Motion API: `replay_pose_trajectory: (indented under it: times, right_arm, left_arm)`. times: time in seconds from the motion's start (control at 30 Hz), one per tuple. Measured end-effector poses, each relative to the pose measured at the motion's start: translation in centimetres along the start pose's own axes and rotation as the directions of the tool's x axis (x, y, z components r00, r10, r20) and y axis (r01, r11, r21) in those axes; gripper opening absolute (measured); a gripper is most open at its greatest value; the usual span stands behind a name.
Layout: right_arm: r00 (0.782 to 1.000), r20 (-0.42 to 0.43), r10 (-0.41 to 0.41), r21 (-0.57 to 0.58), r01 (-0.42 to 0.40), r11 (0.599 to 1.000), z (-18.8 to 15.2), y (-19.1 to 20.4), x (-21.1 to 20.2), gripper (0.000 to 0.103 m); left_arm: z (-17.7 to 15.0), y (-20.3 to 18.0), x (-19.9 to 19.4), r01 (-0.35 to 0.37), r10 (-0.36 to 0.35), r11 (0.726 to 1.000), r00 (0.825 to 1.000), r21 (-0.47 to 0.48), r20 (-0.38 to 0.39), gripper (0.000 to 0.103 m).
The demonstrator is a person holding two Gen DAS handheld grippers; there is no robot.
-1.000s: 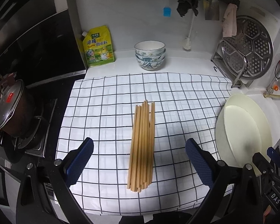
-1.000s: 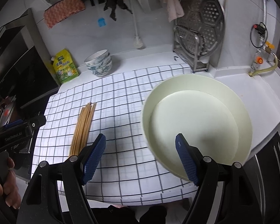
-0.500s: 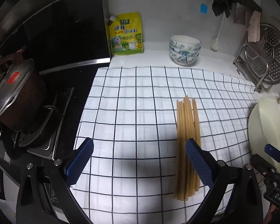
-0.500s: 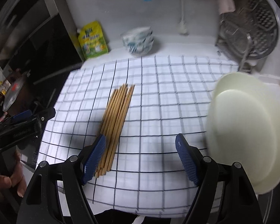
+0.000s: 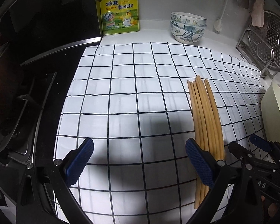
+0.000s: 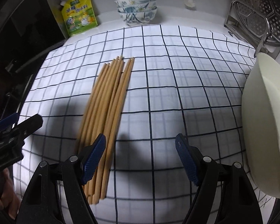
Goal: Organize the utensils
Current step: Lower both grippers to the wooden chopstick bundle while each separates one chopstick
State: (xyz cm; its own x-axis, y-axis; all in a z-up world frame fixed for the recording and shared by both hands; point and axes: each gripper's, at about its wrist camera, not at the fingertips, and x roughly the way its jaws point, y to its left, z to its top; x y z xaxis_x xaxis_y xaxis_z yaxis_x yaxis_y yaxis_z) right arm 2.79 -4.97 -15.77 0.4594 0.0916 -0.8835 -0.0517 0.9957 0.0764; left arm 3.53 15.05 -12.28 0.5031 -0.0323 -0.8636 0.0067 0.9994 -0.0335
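Observation:
A bundle of several wooden chopsticks (image 5: 205,115) lies on the white checked cloth (image 5: 132,100), tips pointing to the back. My left gripper (image 5: 140,160) is open and empty, low over the cloth, to the left of the bundle; its right finger overlaps the bundle's near end. In the right wrist view the chopsticks (image 6: 110,100) lie left of centre. My right gripper (image 6: 141,156) is open and empty, with its left finger over the bundle's near end.
A large cream bowl (image 6: 265,127) stands at the right edge. A stack of patterned bowls (image 5: 188,28) and a yellow seasoning pouch (image 5: 120,13) stand at the back wall. A steamer rack (image 5: 270,43) is back right. A black stove (image 5: 18,97) lies left.
Both grippers have come lower and closer to the cloth. The left view swung left, so the chopsticks sit to its right. The right view swung left from the cream bowl to the chopsticks.

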Motion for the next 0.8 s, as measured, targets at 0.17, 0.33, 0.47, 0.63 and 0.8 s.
replay_pose_trajectory:
  times: [0.17,0.33,0.47,0.63,0.8]
  right_arm:
    - [0.999,-0.015,-0.038,0.002,0.038,0.999,0.1,0.1,1.2,0.073]
    - [0.999,-0.02,-0.045,-0.005,0.045,0.999,0.0,0.4,1.4,0.073]
    - [0.998,-0.034,-0.048,-0.018,0.048,0.999,0.0,0.6,1.3,0.073]
    - [0.997,-0.047,-0.056,-0.036,0.054,0.998,-0.2,0.8,1.3,0.073]
    - [0.997,-0.047,-0.061,-0.041,0.059,0.997,-0.2,0.5,1.1,0.073]
  left_arm:
    - [-0.1,0.0,0.6,0.025,-0.025,1.0,1.0,0.007,-0.007,0.097]
    - [-0.1,-0.2,1.1,0.03,-0.029,0.999,0.999,0.022,-0.013,0.097]
    - [0.0,-0.3,1.1,0.027,-0.027,0.999,1.0,0.028,0.003,0.097]
    - [0.1,-0.9,0.9,0.025,-0.026,0.999,1.0,0.048,0.016,0.097]
    - [0.1,-1.4,1.1,0.021,-0.022,0.997,1.0,0.073,0.012,0.097]
